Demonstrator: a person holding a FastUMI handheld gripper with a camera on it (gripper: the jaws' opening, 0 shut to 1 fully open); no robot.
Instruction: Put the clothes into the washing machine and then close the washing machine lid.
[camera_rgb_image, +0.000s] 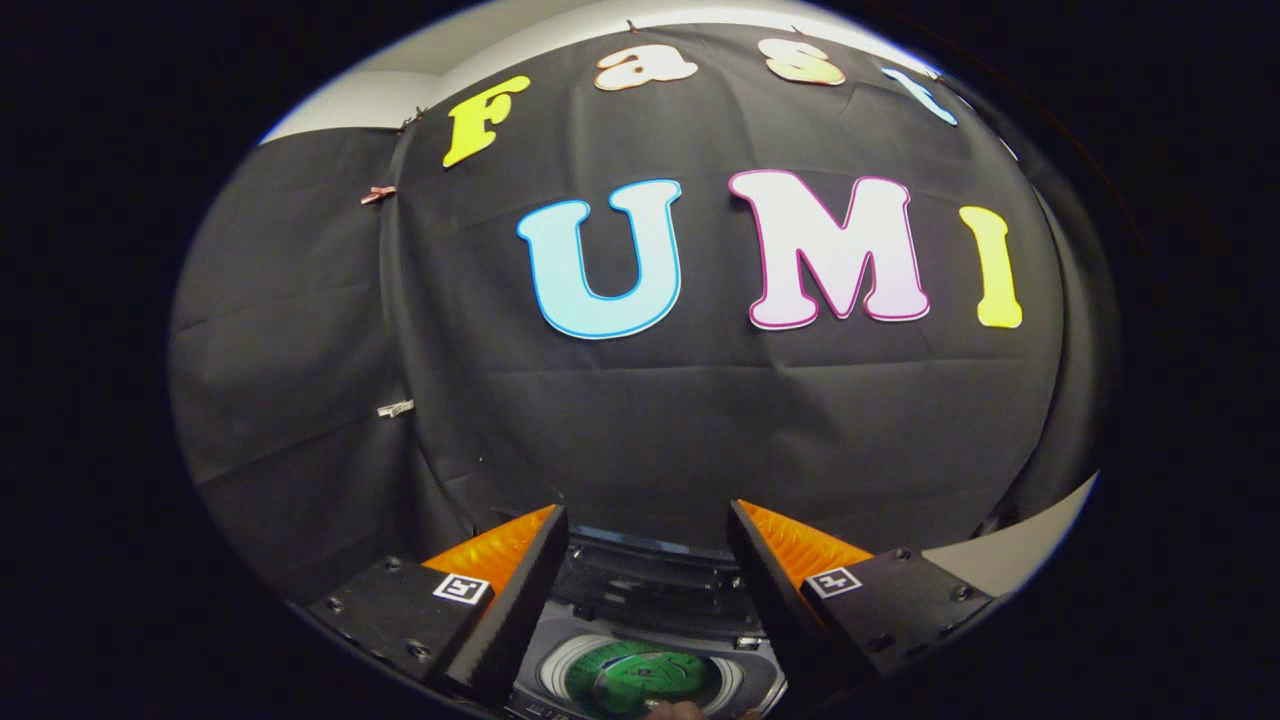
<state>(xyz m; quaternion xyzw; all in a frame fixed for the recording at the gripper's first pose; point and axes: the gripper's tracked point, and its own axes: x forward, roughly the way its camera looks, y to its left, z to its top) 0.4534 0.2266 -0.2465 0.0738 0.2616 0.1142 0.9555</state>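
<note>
My gripper (648, 525) is open, its two fingers spread wide with nothing between them. Below and between the fingers I look down into a top-loading washing machine (560, 655). Its round drum opening holds a green garment (640, 678). The folded-back dark lid (650, 580) stands at the far side of the opening, just beyond the fingers. The gripper hangs above the machine, apart from both the lid and the garment.
The black booth wall (700, 420) rises straight behind the machine. A light wall (1010, 555) shows past the right finger. Small clips (395, 408) pin the cloth on the left.
</note>
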